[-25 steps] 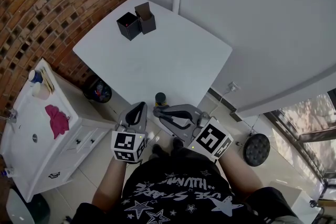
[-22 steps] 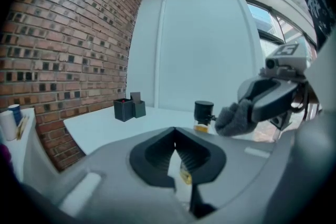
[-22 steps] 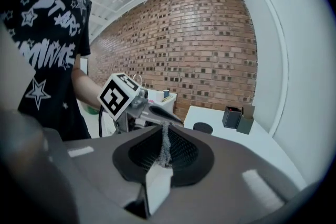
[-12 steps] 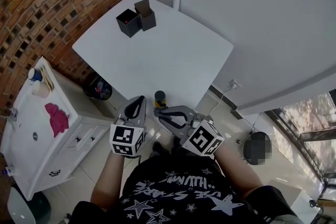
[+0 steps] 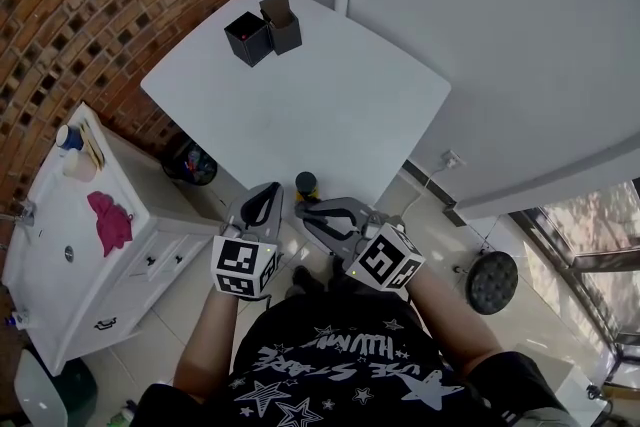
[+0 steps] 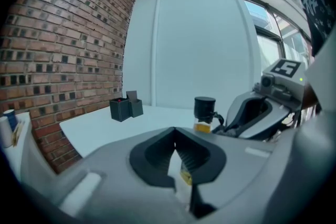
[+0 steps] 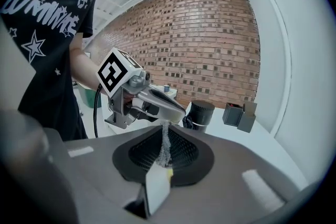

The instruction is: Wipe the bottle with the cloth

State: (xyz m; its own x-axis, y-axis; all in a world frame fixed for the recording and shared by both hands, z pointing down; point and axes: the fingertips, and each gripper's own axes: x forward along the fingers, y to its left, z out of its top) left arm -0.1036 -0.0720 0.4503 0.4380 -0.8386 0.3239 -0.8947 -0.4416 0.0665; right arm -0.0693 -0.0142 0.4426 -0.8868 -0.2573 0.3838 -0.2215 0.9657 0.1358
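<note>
On the table [image 5: 330,105] stand one bottle [image 5: 306,183], two black boxes [image 5: 265,33].

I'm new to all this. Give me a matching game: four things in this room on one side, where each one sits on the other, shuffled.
Things:
1. bottle
2. pink cloth
3. black boxes
4. black stool

Places:
A. on the white cabinet
B. on the floor
C. far corner of the table
D. near edge of the table

Pairs: 1-D, 2-A, 3-C, 4-B
</note>
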